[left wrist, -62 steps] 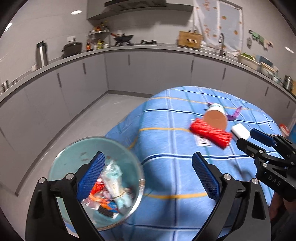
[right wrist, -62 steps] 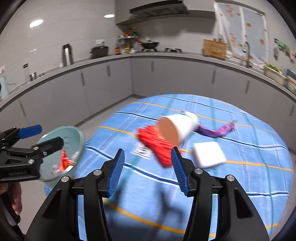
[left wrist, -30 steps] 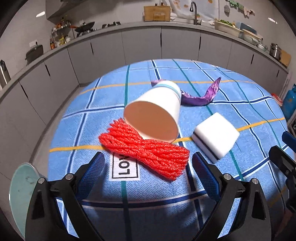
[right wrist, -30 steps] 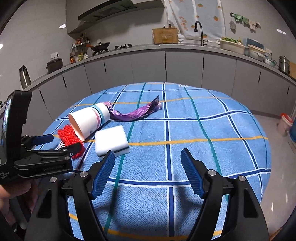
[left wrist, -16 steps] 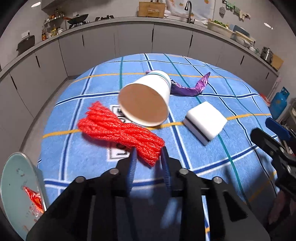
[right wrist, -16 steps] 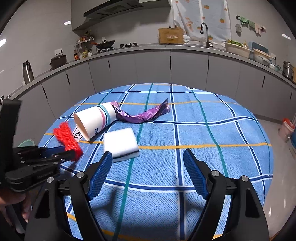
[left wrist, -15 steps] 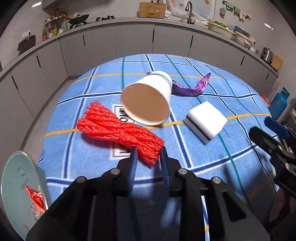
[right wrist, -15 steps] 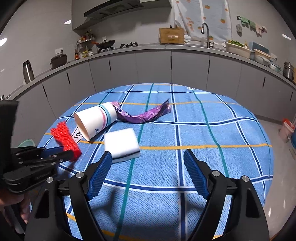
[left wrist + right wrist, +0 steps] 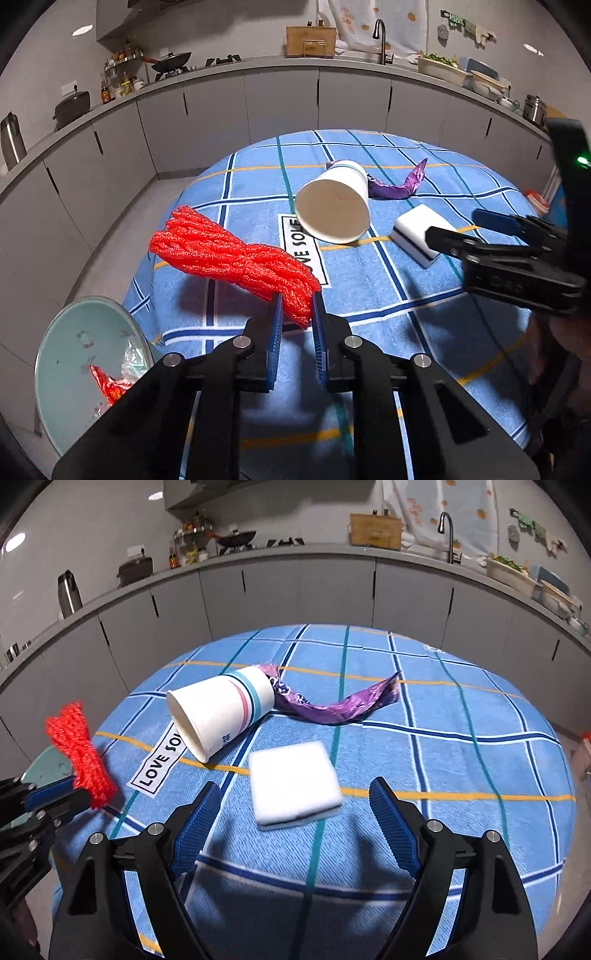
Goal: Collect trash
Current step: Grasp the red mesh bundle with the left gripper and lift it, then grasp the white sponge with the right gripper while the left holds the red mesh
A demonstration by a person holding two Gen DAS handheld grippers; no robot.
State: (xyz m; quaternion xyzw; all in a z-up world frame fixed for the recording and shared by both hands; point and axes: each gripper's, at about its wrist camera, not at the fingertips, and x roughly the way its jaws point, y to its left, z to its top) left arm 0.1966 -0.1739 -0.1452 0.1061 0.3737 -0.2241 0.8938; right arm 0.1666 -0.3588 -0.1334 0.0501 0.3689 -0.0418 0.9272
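the left gripper (image 9: 297, 310) is closing on one end of the red net (image 9: 236, 258), lifted off the desk (image 9: 369, 295) near the bin (image 9: 74, 354). it looks light and floppy, so an end pinch should do. the right gripper (image 9: 295, 823) is wide apart, empty, over the sponge (image 9: 293, 784).

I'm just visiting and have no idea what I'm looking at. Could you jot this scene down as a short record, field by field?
Setting: kitchen, table with blue checked cloth
Left gripper: jaws closing, pinching the end of a red mesh bundle, lifted off the cloth
Right gripper: open, empty, pointed at the white sponge
Lying on the cloth: tipped paper cup, purple wrapper, white sponge
Trash bin: beside the table, low left in the left view, wrappers already inside
Likely next: bundle goes to the bin
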